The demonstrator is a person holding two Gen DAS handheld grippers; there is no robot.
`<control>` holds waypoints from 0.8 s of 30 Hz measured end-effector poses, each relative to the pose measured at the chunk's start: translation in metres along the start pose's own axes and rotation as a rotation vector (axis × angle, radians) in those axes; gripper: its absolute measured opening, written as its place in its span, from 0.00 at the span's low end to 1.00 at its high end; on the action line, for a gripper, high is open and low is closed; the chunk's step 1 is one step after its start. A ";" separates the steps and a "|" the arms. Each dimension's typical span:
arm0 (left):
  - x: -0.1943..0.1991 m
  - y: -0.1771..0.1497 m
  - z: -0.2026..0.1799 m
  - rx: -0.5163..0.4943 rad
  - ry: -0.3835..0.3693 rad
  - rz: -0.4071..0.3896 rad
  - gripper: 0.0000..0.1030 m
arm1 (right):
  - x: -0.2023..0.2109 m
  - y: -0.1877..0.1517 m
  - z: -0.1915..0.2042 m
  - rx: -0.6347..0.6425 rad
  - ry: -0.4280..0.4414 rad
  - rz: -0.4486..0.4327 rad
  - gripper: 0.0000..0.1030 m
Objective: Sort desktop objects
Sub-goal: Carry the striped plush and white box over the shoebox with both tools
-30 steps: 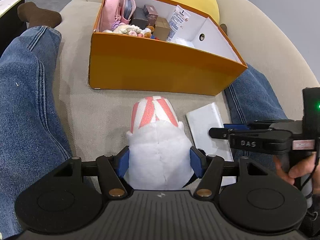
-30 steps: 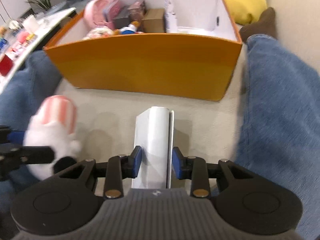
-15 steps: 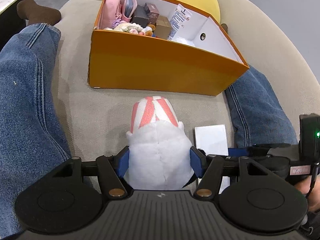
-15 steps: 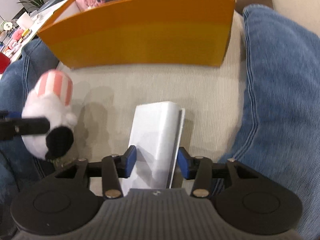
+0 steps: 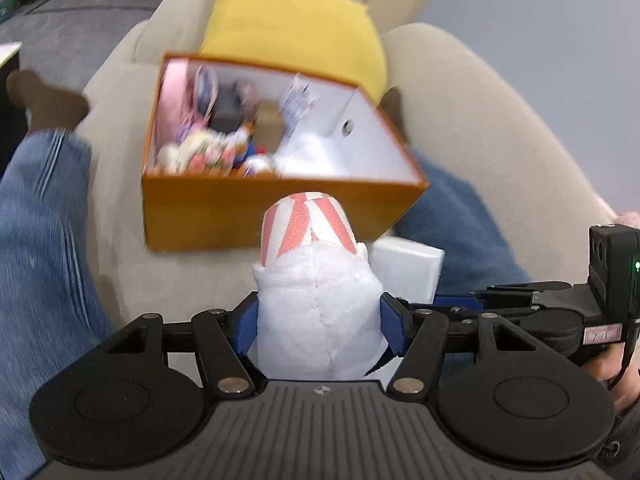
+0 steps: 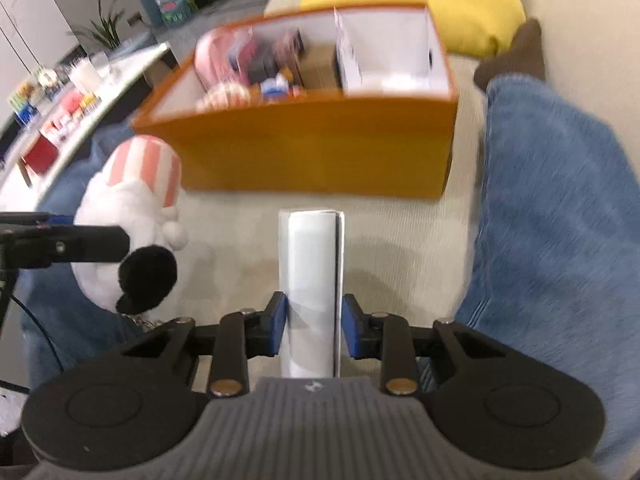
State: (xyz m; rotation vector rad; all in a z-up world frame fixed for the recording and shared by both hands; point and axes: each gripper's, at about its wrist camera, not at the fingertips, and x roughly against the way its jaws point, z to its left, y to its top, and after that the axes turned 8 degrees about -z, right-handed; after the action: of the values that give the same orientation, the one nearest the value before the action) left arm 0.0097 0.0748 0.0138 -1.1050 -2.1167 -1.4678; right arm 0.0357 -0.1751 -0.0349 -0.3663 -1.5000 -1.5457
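- Orange cardboard box (image 5: 256, 216) served as the landmark; it sat on the beige sofa (image 5: 480, 112) between the person's legs, its left half full of small items and its right half nearly bare.
- Left gripper (image 5: 320, 322) was clamped on the white plush toy (image 5: 316, 312), blue pads pressed into both flanks. The toy's pink-striped end pointed at the box, overlapping its near wall in the left wrist view.
- Right gripper (image 6: 314, 326) carried the white carton (image 6: 312, 272); the carton appeared held off the sofa, though a thin gap at the right pad left firmness of grip unconfirmed. Its long axis ran straight toward the near wall of the box, far end short of that wall.
- Both loads were on the near side of the box, side by side, toy left of carton, neither yet over the rim.
- Judged from the left wrist view, the toy looked closer to the box; that hand seemed placed to deliver first.
- Both grippers were held roughly level, fingers aimed at the box, above the sofa.
- Blur limited finer detail.
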 end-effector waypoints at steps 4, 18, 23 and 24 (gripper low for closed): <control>0.010 0.031 -0.013 -0.032 -0.027 -0.048 0.69 | 0.025 0.033 -0.009 -0.032 0.037 -0.071 0.29; -0.058 0.132 -0.015 -0.031 -0.025 -0.099 0.69 | 0.039 0.154 -0.021 0.002 0.032 -0.249 0.29; -0.122 0.134 -0.003 -0.004 -0.025 -0.027 0.69 | 0.000 0.184 -0.027 0.043 -0.021 -0.176 0.29; -0.136 0.133 0.002 0.009 -0.024 -0.010 0.69 | -0.009 0.187 -0.028 0.053 -0.034 -0.155 0.29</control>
State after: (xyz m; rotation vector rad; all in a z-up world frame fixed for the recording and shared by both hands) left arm 0.1972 0.0432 0.0095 -1.1153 -2.1457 -1.4556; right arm 0.1929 -0.1659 0.0696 -0.2515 -1.6241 -1.6237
